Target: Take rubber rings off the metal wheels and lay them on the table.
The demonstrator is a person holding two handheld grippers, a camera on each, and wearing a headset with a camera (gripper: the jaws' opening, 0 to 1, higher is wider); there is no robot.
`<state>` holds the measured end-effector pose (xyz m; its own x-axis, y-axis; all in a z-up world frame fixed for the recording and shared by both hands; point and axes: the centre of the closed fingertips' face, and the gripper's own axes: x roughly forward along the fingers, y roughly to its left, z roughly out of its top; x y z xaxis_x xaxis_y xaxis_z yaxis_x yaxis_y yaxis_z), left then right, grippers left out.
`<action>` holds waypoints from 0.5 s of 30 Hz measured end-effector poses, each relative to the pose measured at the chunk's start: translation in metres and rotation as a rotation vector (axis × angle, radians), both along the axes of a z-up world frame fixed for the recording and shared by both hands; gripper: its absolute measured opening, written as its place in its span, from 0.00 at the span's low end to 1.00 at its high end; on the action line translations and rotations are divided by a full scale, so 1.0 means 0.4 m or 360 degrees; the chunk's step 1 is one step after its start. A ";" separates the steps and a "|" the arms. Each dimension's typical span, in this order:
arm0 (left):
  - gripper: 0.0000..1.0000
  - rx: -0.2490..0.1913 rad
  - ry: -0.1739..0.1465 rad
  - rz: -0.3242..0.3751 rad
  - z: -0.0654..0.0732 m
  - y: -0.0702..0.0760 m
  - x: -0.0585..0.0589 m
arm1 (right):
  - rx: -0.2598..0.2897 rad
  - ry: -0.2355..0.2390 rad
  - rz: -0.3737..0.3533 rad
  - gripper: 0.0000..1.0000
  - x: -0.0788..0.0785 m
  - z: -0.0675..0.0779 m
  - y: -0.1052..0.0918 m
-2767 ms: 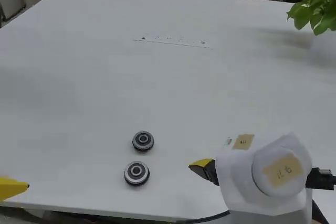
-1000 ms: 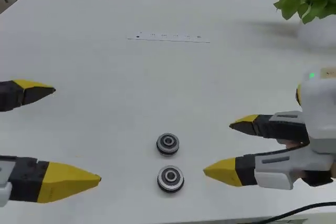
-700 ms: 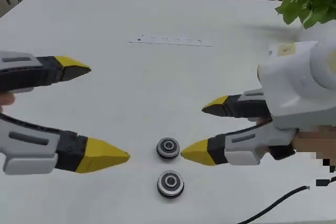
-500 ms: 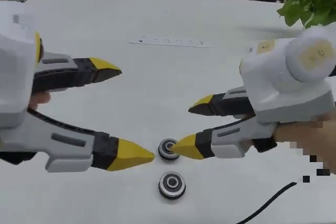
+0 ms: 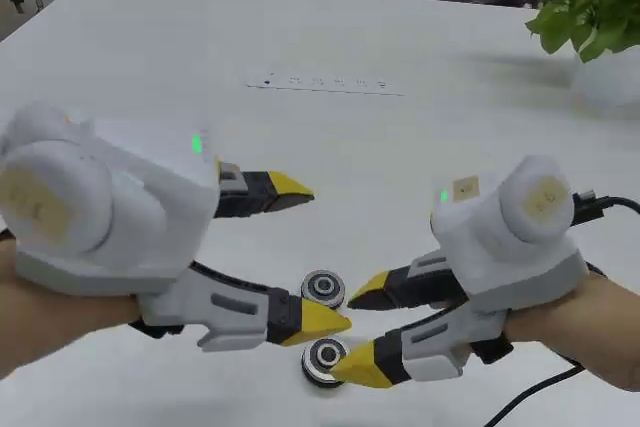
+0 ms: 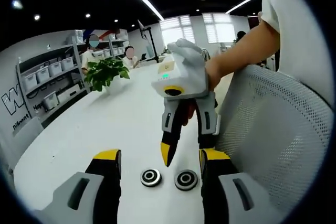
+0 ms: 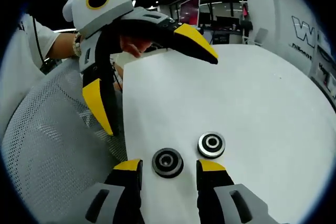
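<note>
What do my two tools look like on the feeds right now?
Both the left tool and right tool have bulky white housings, a green light, a tan label on a round cap, and grey-black jaws ending in pointed yellow tips. A black cable trails from the right one.

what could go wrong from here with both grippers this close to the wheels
The near wheel lies close to the table edge, so a nudge from the right gripper might push it off. The left gripper has its tips close by, so the two grippers could clash.
</note>
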<state>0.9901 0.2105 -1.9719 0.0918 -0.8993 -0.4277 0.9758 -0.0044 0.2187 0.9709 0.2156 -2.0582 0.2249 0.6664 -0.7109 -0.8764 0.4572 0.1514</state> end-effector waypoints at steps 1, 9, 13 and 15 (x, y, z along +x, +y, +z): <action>0.58 0.0017 0.0059 -0.0065 -0.023 -0.006 -0.019 | -0.0019 0.0010 0.0007 0.38 -0.003 -0.011 -0.001; 0.48 0.0134 0.0148 -0.0111 -0.138 -0.006 -0.040 | -0.0065 0.0047 0.0019 0.32 -0.014 -0.042 -0.008; 0.38 0.0152 0.0061 -0.0153 -0.159 -0.013 -0.041 | -0.0097 0.0038 0.0019 0.32 -0.012 -0.052 -0.014; 0.30 0.0115 0.0092 -0.0136 -0.161 -0.021 -0.035 | -0.0104 0.0036 0.0025 0.31 -0.013 -0.055 -0.012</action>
